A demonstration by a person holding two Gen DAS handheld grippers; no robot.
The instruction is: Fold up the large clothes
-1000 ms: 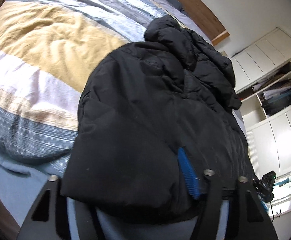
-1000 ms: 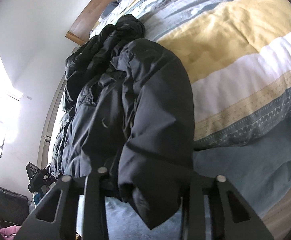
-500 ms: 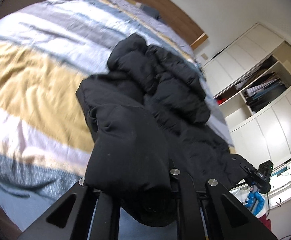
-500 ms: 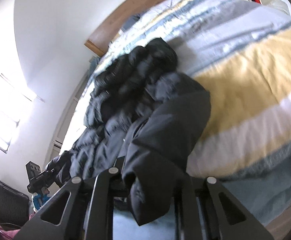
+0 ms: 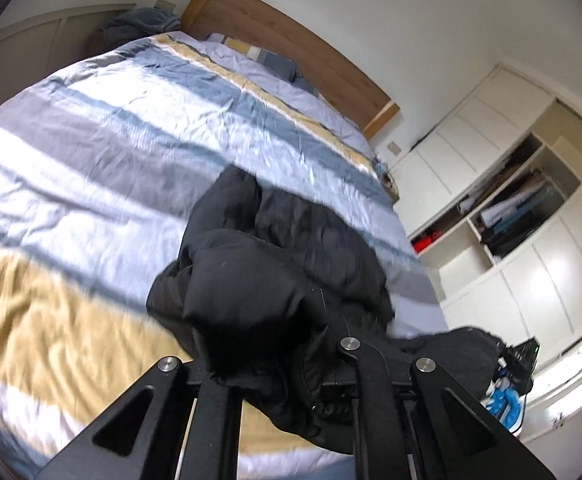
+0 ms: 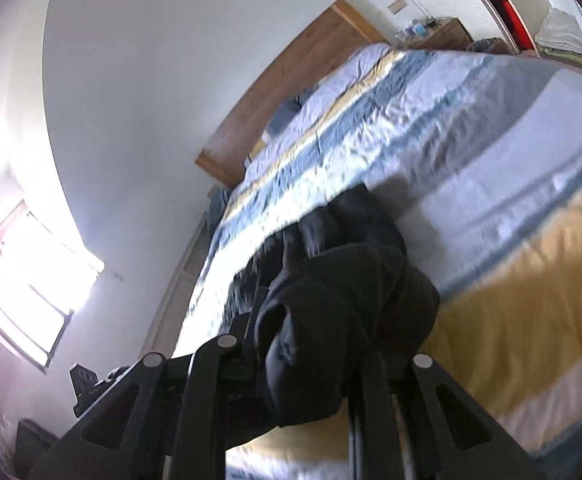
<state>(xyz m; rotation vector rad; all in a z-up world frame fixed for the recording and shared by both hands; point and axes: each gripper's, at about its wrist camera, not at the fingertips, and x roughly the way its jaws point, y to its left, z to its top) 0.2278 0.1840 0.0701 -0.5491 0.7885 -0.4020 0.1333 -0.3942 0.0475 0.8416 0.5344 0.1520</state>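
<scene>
Left wrist view, nearest the lens: the left gripper is seen with its fingers drawn together and clamped on a bunched fold of the black padded jacket. The cloth is heaped over the fingers, so the tips themselves are hidden. The jacket is held raised off the bed; its lower edge hangs below the gripper frame, and the rest trails away toward the bedding beyond.

To the right in the same view, another part of the jacket is stretched toward the right gripper, of which only a dark body is made out, with something blue just under it; what the blue thing is cannot be told.

Right wrist view, nearest: the right gripper is likewise closed on a thick wad of the jacket; the fingers are buried in the fabric. The picture is blurred.

Behind the jacket, the bed is covered by a striped duvet in yellow, white, grey and blue bands. Pillows are laid at its far end against a wooden headboard.

Farther off, white cupboards with an open shelf compartment are noted on the right of the left view, and a bright window on the left of the right view.
</scene>
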